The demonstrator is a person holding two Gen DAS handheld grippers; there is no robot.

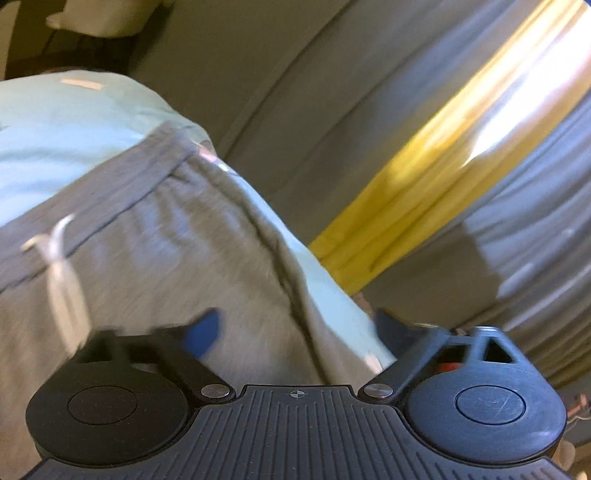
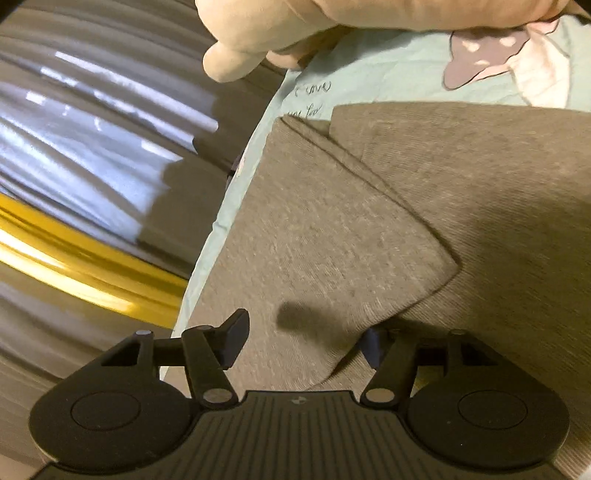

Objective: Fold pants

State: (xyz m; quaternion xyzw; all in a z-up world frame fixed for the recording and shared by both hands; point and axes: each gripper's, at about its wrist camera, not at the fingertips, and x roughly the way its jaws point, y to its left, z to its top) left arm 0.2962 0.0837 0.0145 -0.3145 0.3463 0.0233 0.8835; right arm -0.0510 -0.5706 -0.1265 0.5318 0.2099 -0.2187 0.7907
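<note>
Left gripper tilted downward over the pants, jaws apart, nothing pressed between the pads. Right gripper likewise tilted down above the pants, jaws parted, pads clear of the cloth

Ahead of my left black matt plastic claw, with its ribbed body and small shiny metal pivot pins, the grey knitted cloth pants are looking soft and matt, their white cloth drawstring lying smooth. Under them the pale mint cotton sheet is looking smooth. Before my right black plastic claw, the cloth is showing a fine ribbed weave. Beyond it, a cream plush toy is looking fuzzy.
</note>
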